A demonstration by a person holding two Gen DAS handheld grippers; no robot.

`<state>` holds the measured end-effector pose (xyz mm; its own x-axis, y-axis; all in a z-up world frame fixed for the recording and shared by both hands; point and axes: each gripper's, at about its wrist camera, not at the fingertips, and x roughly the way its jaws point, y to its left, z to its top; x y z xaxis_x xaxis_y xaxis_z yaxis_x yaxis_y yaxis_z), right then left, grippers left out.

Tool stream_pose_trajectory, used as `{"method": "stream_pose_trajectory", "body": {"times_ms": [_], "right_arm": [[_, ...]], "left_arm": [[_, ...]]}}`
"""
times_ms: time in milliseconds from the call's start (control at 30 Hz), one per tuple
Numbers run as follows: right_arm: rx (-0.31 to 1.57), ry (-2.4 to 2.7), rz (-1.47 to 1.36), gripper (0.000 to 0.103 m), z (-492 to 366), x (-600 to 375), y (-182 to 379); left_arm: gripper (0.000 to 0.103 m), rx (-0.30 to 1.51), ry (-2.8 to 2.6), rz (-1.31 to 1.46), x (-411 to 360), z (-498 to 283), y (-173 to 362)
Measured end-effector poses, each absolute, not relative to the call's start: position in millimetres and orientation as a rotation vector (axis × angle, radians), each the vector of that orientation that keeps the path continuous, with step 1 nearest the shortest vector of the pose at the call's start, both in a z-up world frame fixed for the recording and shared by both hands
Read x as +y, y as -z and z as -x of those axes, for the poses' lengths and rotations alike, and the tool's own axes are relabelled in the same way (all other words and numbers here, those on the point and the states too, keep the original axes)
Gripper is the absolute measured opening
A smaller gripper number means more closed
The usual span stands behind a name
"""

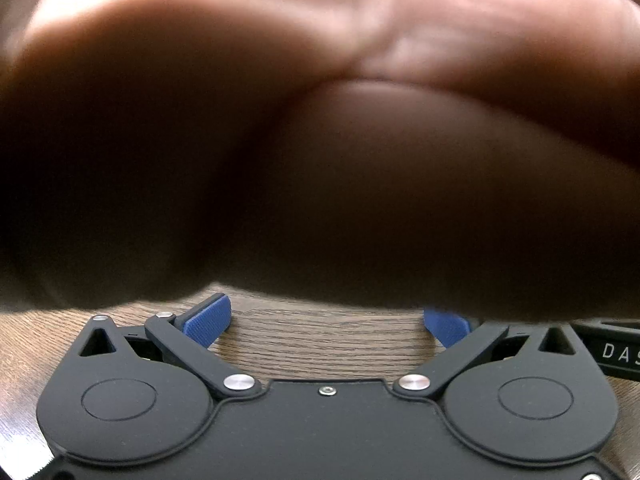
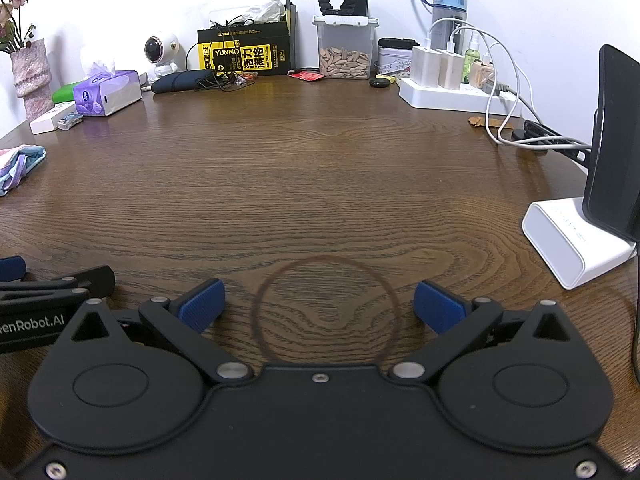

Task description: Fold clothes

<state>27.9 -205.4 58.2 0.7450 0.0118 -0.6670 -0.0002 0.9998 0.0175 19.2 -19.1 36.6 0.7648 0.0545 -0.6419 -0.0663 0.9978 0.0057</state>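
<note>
Garment: soft, crumpled pastel cloth in pink, blue and white, lying at the far left edge of the wood-grain desk, well apart from both tools; folding judged not yet begun. Right gripper released, ribbed blue pads spread over bare desk; left gripper likewise spread, view mostly blocked by a blurred hand. Next move: reach left, pinch a hem.

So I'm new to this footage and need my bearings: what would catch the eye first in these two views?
A blurred hand fills most of the left wrist view, hiding nearly everything ahead of the open left gripper. In the right wrist view, the open right gripper sits over a bare stretch of wooden table, with clutter along the back wall. The only clothing in sight is a pastel bundle at the table's far left edge.
</note>
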Motion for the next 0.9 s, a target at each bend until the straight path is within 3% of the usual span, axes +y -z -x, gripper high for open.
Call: {"method": "stream_pose_trajectory", "body": {"times_ms": [900], "right_arm": [[0.731, -0.007, -0.016, 0.103, -28.2, -205.4, -58.7]], "left_arm": [[0.103, 0.697, -0.066, 0.016, -18.7, -18.6, -33.6]]}}
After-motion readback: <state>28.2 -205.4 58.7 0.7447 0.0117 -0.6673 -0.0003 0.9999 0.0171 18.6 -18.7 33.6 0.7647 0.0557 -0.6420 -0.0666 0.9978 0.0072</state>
